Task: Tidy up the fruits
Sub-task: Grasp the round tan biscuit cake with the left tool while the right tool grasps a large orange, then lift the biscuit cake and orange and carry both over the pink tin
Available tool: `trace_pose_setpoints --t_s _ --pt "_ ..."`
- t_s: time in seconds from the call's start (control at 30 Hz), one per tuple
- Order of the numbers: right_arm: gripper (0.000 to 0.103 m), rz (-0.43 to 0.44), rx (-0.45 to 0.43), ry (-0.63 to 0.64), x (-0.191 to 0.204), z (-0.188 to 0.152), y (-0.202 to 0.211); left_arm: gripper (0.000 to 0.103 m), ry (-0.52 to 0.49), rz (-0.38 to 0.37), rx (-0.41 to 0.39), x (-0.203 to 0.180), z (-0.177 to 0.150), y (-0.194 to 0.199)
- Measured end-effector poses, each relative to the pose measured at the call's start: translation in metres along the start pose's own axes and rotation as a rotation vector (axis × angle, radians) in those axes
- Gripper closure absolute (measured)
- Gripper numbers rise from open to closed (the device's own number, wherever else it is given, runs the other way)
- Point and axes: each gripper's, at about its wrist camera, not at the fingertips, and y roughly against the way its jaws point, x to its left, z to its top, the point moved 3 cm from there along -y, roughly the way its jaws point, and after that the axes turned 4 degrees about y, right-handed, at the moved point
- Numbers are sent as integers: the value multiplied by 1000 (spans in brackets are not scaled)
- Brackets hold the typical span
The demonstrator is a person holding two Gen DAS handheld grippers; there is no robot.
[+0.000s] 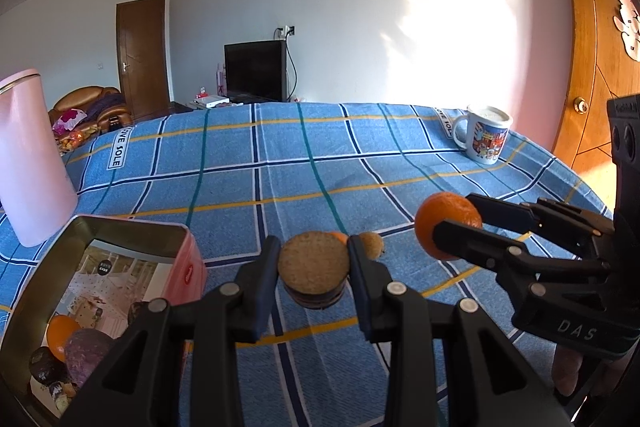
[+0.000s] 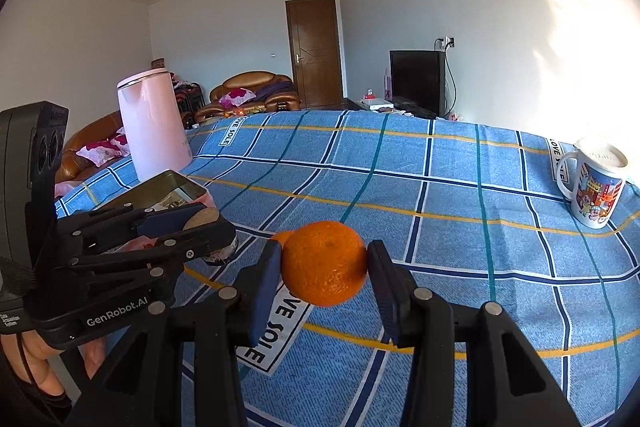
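My left gripper [image 1: 314,267] is shut on a round item [image 1: 314,261] with a flat tan top and dark sides, held above the blue checked cloth. My right gripper [image 2: 324,267] is shut on an orange [image 2: 324,263], which hangs over the cloth; in the left wrist view this orange [image 1: 444,223] is up at the right. An open pink tin [image 1: 120,231] at the lower left holds another orange [image 1: 60,337], a purple fruit [image 1: 86,351] and a dark one [image 1: 44,367]. Just behind the tan item lie a small brown fruit [image 1: 372,245] and a partly hidden orange one [image 1: 340,237].
A tall pink kettle [image 1: 28,155] stands behind the tin at the left edge. A printed mug [image 1: 486,139] sits at the far right of the blue checked tablecloth [image 1: 280,167]. A sofa, a dark screen and doors lie beyond the table.
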Motion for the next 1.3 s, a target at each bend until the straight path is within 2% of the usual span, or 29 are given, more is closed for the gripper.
trace_pose_setpoints --t_s 0.9,1.3 --pt "57 -14 -98 23 3 1 19 68 -13 14 -88 -1 0 17" --pt "57 -25 -137 42 6 1 28 68 -21 32 -156 -1 0 30"
